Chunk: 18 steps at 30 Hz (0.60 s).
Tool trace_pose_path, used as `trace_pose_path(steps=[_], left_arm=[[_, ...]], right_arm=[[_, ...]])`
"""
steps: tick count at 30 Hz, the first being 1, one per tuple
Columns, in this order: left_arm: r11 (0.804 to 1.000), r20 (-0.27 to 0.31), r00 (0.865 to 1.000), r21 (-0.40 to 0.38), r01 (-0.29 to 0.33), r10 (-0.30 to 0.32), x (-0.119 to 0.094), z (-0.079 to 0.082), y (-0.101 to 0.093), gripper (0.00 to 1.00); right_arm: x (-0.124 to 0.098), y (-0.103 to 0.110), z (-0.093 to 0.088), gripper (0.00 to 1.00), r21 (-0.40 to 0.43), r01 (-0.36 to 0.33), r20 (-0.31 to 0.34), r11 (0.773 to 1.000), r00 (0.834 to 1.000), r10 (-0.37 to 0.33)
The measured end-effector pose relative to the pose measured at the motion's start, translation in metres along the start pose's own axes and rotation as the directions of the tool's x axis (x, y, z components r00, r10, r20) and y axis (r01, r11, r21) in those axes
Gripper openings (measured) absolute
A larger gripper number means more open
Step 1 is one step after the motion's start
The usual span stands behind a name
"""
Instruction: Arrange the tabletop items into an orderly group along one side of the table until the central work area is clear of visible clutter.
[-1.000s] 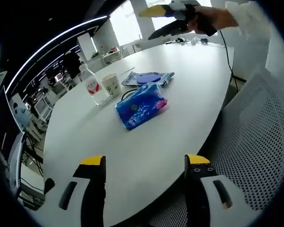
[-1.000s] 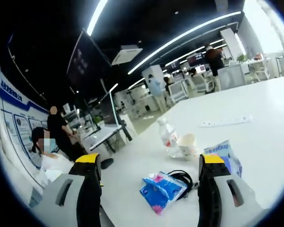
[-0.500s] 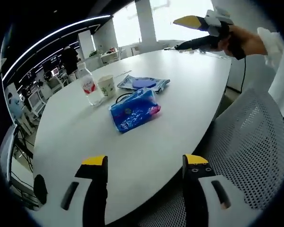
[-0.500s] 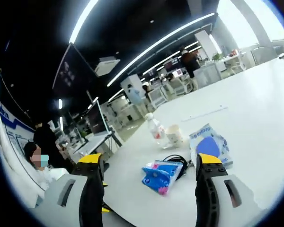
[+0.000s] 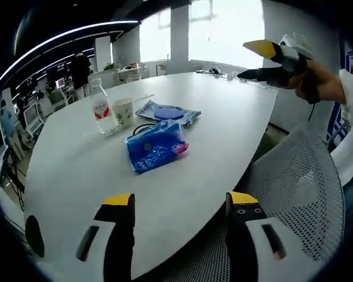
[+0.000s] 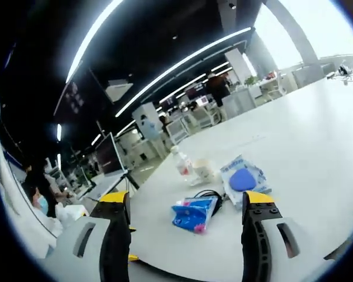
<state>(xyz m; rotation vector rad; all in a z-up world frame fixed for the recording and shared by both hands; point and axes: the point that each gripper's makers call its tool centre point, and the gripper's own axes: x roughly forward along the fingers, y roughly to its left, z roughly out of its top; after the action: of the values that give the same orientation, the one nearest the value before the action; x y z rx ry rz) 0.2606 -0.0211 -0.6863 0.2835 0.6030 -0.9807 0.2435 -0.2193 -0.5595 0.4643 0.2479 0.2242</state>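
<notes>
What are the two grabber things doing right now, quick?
Left gripper: open, fingers apart, holding nothing, above the near edge of the table.
Right gripper: open, holding nothing, up above the table.

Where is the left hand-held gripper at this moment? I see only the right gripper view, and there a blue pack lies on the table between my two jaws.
Observer: The left hand-held gripper is over the near edge of the white table, with its jaws apart and nothing between them.
Operator: Is something standing beside that edge?
Observer: Yes, a white mesh chair is close to that edge, on the right of the left gripper view.
Operator: And how does my right one look from there?
Observer: The right hand-held gripper is raised in the air in a hand, jaws apart, well apart from the blue pack.
</notes>
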Motion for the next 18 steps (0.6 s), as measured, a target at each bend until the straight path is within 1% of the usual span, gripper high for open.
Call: trace_pose_path(steps=[2, 3, 4, 7, 8, 12, 14, 16, 18], left_arm=[[1.0, 0.0, 1.0, -0.004, 0.022, -0.022, 0.0, -0.001, -0.004, 0.62], [0.999, 0.002, 0.999, 0.001, 0.034, -0.034, 0.0, -0.001, -0.007, 0.62], [0.998, 0.009, 0.998, 0.024, 0.054, -0.055, -0.001, 0.001, -0.013, 0.62], [0.992, 0.026, 0.996, 0.094, 0.081, -0.084, -0.001, 0.005, -0.021, 0.62], [0.991, 0.025, 0.996, 0.098, 0.087, -0.09, -0.001, 0.006, -0.021, 0.62], [0.992, 0.011, 0.995, 0.089, 0.094, -0.095, 0.003, 0.005, -0.016, 0.62], [0.994, 0.012, 0.996, 0.057, 0.089, -0.09, 0.002, 0.004, -0.011, 0.62], [0.996, 0.01, 0.996, 0.03, 0.087, -0.087, 0.001, 0.003, -0.01, 0.62], [0.997, 0.0, 0.997, 0.03, 0.077, -0.077, 0.0, 0.001, -0.011, 0.62]], right_arm=[[-0.009, -0.003, 0.001, 0.76, 0.004, 0.044, 0.029, 0.999, 0.999, -0.044], [-0.013, -0.004, 0.0, 0.76, 0.013, 0.055, 0.039, 0.998, 0.998, -0.055], [-0.016, -0.004, 0.0, 0.76, 0.031, 0.06, 0.057, 0.998, 0.996, -0.062], [-0.022, -0.004, 0.0, 0.75, 0.053, 0.078, 0.081, 0.996, 0.993, -0.082], [-0.023, -0.005, 0.001, 0.75, 0.054, 0.086, 0.085, 0.995, 0.992, -0.09], [-0.028, -0.003, 0.008, 0.74, 0.06, 0.095, 0.112, 0.994, 0.989, -0.101], [-0.029, -0.003, 0.013, 0.74, 0.051, 0.095, 0.119, 0.994, 0.988, -0.1], [-0.032, -0.006, 0.017, 0.74, 0.042, 0.092, 0.122, 0.995, 0.988, -0.096], [-0.032, -0.013, 0.017, 0.73, 0.039, 0.091, 0.113, 0.995, 0.989, -0.095]])
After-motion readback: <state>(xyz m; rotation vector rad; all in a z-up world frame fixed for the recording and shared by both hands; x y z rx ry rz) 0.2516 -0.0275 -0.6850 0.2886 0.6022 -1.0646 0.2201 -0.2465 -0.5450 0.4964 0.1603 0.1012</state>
